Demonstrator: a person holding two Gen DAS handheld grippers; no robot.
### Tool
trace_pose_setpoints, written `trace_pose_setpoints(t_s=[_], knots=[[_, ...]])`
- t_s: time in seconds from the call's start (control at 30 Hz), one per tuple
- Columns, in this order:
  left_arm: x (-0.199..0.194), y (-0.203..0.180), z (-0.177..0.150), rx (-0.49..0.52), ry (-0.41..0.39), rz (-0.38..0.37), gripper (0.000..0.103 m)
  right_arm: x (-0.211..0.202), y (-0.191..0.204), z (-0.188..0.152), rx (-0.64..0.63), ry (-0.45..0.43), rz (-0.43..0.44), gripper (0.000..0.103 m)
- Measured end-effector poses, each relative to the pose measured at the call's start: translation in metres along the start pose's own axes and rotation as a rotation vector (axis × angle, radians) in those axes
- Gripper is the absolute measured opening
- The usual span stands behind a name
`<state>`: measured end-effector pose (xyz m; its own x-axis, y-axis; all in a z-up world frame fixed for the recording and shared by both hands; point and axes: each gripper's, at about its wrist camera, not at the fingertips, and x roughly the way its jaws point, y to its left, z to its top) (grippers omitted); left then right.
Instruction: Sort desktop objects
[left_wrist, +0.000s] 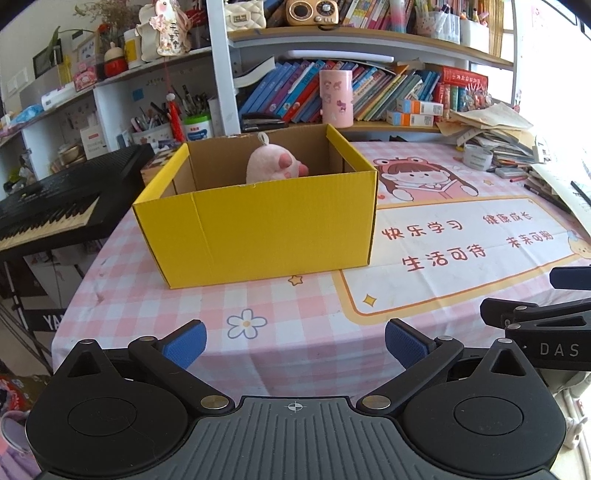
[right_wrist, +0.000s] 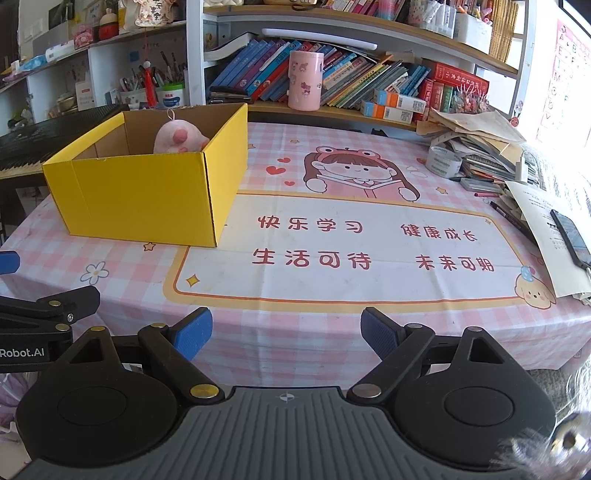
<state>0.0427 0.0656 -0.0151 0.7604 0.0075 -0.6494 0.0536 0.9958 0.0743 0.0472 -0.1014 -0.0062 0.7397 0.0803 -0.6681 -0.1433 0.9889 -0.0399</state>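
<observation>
Both grippers are hovering at the near edge of the worktop (right_wrist: 332, 332), which is wearing a pink checked cloth. The left gripper (left_wrist: 295, 341) is showing its jaws standing wide apart with nothing between the blue pads. The right gripper (right_wrist: 286, 332) is reading the same: jaws spread, holding nothing.

The yellow cardboard box (left_wrist: 258, 236) is sitting in the centre of the left wrist view and in the upper left of the right wrist view. A pink plush toy (left_wrist: 275, 166) is already lying inside it, against the back wall, its hanging loop pointing up.

Loose items are remaining at the right side of the frame: a roll of tape (right_wrist: 443, 160), pens (right_wrist: 513, 221) and a dark phone (right_wrist: 570, 236) resting on a stack of papers (right_wrist: 480, 136).

Judgement: these leftovers are lying ahead and to the right of the right gripper's jaws, well apart from the left, so the right hand is the nearer one. The pen's long axis is running diagonally from upper left to lower right, so the jaws would need to close across it.
</observation>
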Motion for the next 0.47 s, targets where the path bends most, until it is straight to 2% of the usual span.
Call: trace_pose_setpoints(t_s=[0.3, 0.47], knots=[[0.001, -0.0011, -0.0001, -0.003, 0.002, -0.026, 0.103, 0.0038, -0.0008, -0.0008, -0.001, 0.008, 0.004, 0.087], [0.0026, -0.0027, 0.0014, -0.005, 0.002, -0.013, 0.103, 0.007, -0.0036, -0.0008, -0.001, 0.022, 0.009, 0.087]])
